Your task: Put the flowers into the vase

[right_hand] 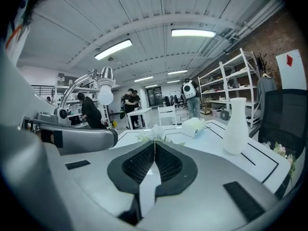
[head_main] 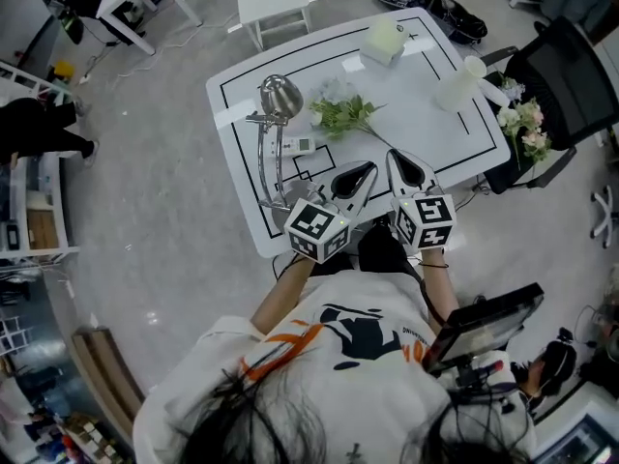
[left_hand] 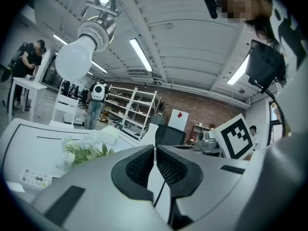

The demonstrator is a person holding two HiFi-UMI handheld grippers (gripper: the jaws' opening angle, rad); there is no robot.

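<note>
Flowers (head_main: 343, 114): lying mid desk (head_main: 406, 119)
Vase (head_main: 456, 85): upright, near right edge
Left gripper (head_main: 365, 170): jaws pressed together
Right gripper (head_main: 394, 156): jaws pressed together

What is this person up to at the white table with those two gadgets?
A person holds tongs in each hand; the job is getting the flowers into the vase. The left tongs and right tongs are shut and empty, over the near edge of the table. The flowers lie flat beside a desk lamp; the vase stands off to the right, nothing in it.
</note>
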